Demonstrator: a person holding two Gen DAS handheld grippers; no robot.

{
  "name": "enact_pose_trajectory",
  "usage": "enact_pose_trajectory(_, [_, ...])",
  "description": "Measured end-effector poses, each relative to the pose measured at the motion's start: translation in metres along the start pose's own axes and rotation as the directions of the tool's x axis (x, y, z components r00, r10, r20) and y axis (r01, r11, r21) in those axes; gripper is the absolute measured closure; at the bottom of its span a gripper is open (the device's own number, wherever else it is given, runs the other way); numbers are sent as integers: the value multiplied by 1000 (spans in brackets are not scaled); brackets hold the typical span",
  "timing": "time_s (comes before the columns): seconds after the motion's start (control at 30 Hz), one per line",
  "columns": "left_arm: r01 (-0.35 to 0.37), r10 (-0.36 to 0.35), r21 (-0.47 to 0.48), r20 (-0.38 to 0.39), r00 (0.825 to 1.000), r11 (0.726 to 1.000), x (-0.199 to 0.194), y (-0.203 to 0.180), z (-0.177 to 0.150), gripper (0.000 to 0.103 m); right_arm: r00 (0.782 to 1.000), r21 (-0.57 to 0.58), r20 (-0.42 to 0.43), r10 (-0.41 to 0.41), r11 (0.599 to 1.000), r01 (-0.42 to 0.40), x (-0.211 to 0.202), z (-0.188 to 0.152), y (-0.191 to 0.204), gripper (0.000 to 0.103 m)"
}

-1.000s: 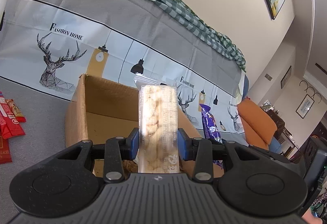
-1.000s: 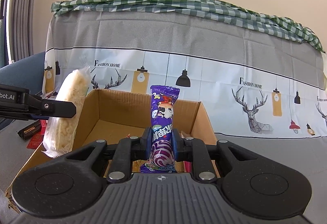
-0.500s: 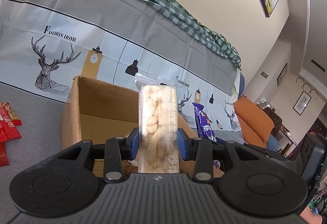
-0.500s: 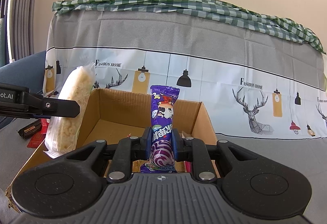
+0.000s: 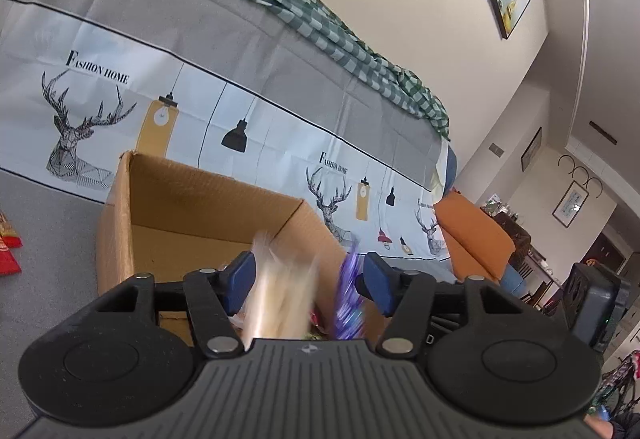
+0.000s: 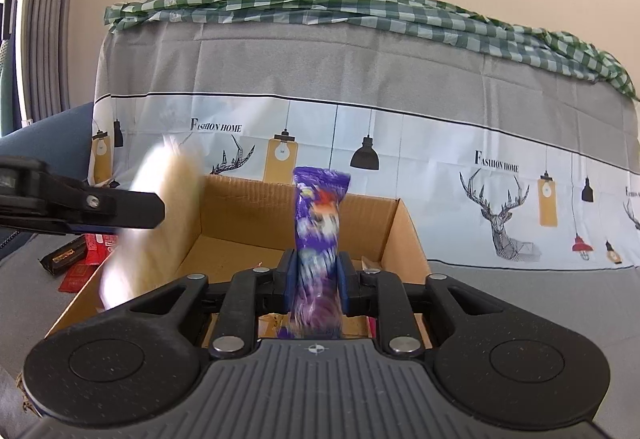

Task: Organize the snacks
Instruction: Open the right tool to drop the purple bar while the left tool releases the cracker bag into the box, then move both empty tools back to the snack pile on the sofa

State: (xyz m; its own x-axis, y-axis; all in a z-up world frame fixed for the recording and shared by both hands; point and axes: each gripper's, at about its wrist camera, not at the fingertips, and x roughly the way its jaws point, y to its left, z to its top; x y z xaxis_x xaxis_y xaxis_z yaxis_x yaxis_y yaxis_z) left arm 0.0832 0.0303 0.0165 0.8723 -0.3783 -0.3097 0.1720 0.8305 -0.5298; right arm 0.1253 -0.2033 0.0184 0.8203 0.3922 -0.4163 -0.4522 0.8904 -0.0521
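Note:
My left gripper is open over the cardboard box. The clear pack of pale biscuits is blurred between its spread fingers, dropping into the box; it also shows in the right wrist view beside the left gripper's finger. My right gripper holds the purple snack packet upright over the same box; the packet is blurred and the pads sit close against it. The purple packet also shows in the left wrist view.
Red snack packets lie on the grey surface left of the box; they also show in the right wrist view with a dark bar. A deer-print cloth hangs behind. An orange cushion lies to the right.
My left gripper has opened and let go of the biscuit pack, which now falls toward the box. The purple packet in the right gripper has become blurred.

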Motion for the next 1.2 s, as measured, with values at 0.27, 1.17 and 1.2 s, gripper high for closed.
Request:
enact_pose_trajectory(0.27, [-39,37,31,43,998,999,-15,1,1,39,1000,38,6,-20,999,20,1,4,9,45])
enact_pose_trajectory(1.17, [-616,567,-191,-255,783,764,-112,189,24,87,970,99,54,238,965,-242,6,19,144,77])
enact_pose_trajectory(1.2, [-616,561,-220,-267,784,756,-114,196,23,87,967,87,49,251,963,-254,7,18,149,77])
